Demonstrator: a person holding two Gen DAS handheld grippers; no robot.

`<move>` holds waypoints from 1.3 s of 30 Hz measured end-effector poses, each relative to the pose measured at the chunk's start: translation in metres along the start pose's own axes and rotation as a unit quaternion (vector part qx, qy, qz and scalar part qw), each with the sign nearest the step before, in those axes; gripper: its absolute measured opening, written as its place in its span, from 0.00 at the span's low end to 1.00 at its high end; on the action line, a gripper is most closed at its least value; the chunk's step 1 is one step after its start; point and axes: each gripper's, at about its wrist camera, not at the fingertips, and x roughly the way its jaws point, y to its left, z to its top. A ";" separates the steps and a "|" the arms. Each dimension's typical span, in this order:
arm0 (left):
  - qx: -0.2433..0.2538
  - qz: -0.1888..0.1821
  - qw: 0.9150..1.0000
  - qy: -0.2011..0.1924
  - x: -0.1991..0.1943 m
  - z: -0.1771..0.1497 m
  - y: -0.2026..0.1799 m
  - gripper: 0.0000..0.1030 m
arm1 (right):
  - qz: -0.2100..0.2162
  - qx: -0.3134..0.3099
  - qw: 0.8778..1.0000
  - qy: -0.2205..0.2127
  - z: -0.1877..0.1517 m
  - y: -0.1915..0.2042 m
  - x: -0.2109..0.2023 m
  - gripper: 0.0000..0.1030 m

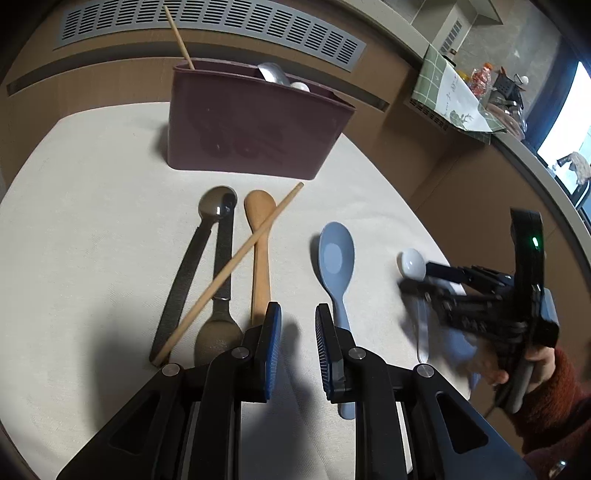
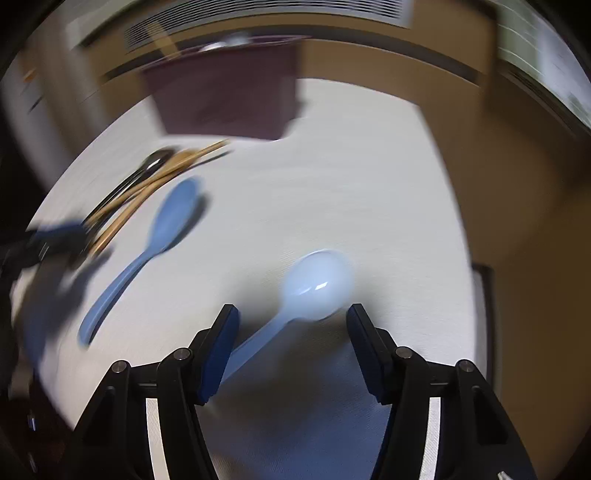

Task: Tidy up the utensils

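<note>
Spoon pickup step: your right gripper (image 2: pixel 291 347) has jaws wide, white spoon (image 2: pixel 314 288) flat on tablecloth (image 2: pixel 369 184) between them, not gripped. Left gripper (image 1: pixel 298 332) jaws narrow, empty, over blue spoon (image 1: pixel 336 258). Next: close on handle, lift to maroon caddy (image 1: pixel 255 125).

A white cloth (image 1: pixel 74 229) covers the table. Behind it, at twelve o'clock, a grey slatted vent (image 1: pixel 207 26) runs along a brown wall. At two o'clock, a green checked cloth (image 1: pixel 448 96) drapes a counter holding a red-capped bottle (image 1: pixel 482 75).
</note>
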 end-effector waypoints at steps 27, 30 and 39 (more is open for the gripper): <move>0.092 0.119 0.988 0.023 0.088 0.045 -0.079 0.45 | -0.026 0.076 0.992 -0.102 0.003 -0.019 -0.028 0.29; 0.083 0.119 0.989 0.033 0.091 0.045 -0.078 0.42 | -0.021 0.081 0.991 -0.100 0.003 -0.021 -0.026 0.29; 0.044 0.069 0.996 -0.036 0.050 0.043 -0.061 0.33 | -0.008 0.086 0.990 -0.114 0.005 -0.019 -0.033 0.29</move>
